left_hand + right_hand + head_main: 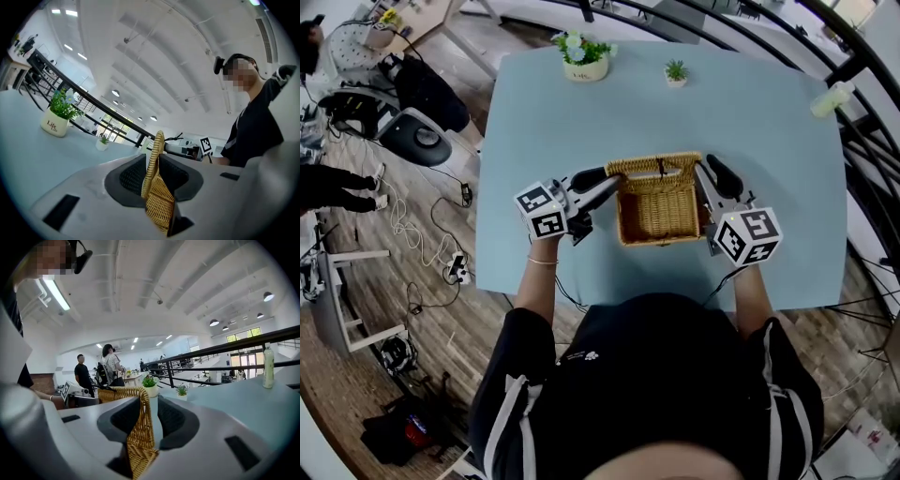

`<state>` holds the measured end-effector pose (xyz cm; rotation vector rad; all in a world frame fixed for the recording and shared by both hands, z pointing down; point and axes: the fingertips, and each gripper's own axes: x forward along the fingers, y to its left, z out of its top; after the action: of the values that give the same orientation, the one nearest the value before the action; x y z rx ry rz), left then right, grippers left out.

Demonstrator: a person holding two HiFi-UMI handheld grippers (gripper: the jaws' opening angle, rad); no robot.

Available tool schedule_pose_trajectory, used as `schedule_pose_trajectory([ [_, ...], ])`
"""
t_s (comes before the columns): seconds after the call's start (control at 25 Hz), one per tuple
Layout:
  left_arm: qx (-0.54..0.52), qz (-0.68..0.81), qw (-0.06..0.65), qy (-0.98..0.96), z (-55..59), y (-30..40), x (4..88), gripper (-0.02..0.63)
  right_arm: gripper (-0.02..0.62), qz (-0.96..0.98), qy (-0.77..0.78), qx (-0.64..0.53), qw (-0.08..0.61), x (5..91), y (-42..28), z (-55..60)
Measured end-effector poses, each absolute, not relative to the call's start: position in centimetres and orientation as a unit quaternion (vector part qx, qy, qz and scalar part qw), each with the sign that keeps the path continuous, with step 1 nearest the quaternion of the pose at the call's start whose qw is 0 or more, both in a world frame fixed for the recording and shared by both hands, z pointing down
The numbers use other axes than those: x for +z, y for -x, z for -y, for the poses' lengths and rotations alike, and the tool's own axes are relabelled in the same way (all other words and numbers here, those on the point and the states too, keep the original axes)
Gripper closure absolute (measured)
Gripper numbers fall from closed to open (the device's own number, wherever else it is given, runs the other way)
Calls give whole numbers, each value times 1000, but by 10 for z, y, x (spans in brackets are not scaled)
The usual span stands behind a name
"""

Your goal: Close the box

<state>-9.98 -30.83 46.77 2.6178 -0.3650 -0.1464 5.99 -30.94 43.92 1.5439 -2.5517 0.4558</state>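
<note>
A pale blue table (544,103) stands on wood-plank floor (366,394) beside black railing (862,94), under white beamed ceiling (154,287).

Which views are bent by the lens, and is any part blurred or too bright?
Head view: edges curve; table evenly lit, wicker box sharp. Left gripper view: strong fisheye, black corners; the close wicker is slightly soft; a mosaic covers the face. Right gripper view: same fisheye; the strip lamp glares white.
</note>
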Motion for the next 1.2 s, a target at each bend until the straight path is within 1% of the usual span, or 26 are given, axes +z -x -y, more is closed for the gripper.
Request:
schedule_pose_trajectory([
  [0.08, -40, 128, 224, -965, 305, 99, 468, 525, 479, 848, -507, 141, 68, 438, -59, 309],
  [0.2, -33, 124, 216, -968, 301, 99, 469, 525, 479, 849, -503, 143, 69, 439, -58, 306],
  [0.36, -29, 118, 198, -973, 298, 98, 469, 525, 494, 855, -493, 152, 61, 438, -56, 301],
  [0.52, -22, 129, 201, -971, 298, 96, 471, 525, 506, 859, -483, 158, 57, 439, -52, 297],
  [0.88, -18, 169, 206, -964, 294, 100, 473, 511, 506, 858, -481, 171, 55, 441, -52, 290],
  [1.2, -45, 223, 196, -954, 286, 116, 462, 502, 509, 862, -469, 179, 64, 442, -46, 280],
])
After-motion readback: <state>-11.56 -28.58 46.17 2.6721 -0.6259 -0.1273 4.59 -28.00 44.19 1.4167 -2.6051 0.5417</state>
